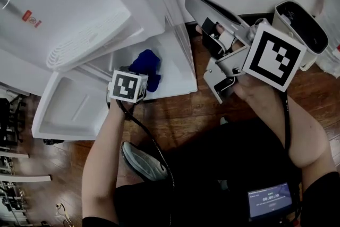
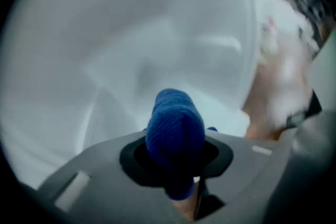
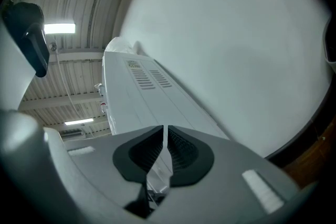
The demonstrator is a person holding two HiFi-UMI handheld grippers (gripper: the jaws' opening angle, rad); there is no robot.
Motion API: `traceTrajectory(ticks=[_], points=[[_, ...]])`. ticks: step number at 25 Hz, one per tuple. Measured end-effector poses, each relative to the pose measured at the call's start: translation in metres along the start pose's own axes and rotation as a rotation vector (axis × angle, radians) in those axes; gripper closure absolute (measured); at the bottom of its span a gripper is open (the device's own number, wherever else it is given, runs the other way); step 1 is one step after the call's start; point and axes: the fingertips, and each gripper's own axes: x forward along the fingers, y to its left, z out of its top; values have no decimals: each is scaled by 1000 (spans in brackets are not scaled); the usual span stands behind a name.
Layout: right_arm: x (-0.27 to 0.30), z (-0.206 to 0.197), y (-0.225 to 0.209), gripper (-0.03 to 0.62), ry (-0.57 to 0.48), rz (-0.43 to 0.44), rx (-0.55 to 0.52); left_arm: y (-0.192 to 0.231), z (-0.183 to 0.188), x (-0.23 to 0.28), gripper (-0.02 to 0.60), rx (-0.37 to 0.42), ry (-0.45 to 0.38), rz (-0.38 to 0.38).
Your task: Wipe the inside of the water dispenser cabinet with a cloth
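Your left claw (image 2: 176,161) is squeezing the blue cloth (image 2: 175,126) tight between its two jaws. A fat roll of the cloth is poking out in front. You are holding the cloth inside the open cabinet (image 1: 178,64), near the middle of the head view. I cannot tell if the cloth is touching the cabinet's bottom. The cabinet is sitting under the white water dispenser (image 1: 79,13), which is filling the upper left. The cabinet door (image 1: 74,109) is hanging open at the lower left.

Your right claw (image 3: 165,157) is pressing its jaws together with nothing between them. You are holding it up at the upper right, well apart from the cabinet. It is facing the dispenser's side and a white wall (image 3: 236,34). A brown wood floor (image 1: 175,111) is showing below the cabinet.
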Motion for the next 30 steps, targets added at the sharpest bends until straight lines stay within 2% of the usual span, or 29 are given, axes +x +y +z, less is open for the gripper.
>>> traceTrajectory(ticks=[2,4,5,6,7,8,10,14,17,19,21,23,25,26,28,30], points=[[0,-1,0,565,4,-4,-12,13,13,-17,466,-539,-291,8],[0,-1,0,565,11,-9,-25,24,1,-26,466,-979,-493,13],[0,-2,0,566,13,-12,-29,27,-10,-28,466,-1156,-559,11],[0,-2,0,566,15,-15,-32,29,-20,-27,466,-1296,-607,14],[0,-2,-1,566,17,-19,-34,32,-28,-24,466,-1396,-641,21],[0,-3,-1,566,19,-23,-37,37,-32,-18,466,-1460,-664,29],[-1,-4,-3,566,24,-28,-47,52,-26,-6,466,-1500,-694,36],[-1,-7,-8,568,37,-39,-46,78,21,9,465,-1370,-713,50],[-1,-10,-7,568,52,-37,-42,81,46,9,465,-1376,-742,4],[0,-10,-5,568,56,-30,-33,77,58,-12,465,-1358,-821,-31],[0,-10,-3,569,53,-21,-21,77,57,-51,465,-1352,-933,-19],[1,-8,-3,569,45,-17,-19,84,39,-89,465,-1408,-1027,26],[2,-5,-1,569,34,-12,-19,89,22,-117,465,-1459,-1082,51],[2,-4,0,569,30,-9,-17,91,18,-126,466,-1460,-1097,56],[1,-5,1,569,26,-7,-13,95,22,-132,466,-1400,-1091,88],[0,-5,0,569,24,-11,-13,103,39,-128,466,-1272,-1040,155]])
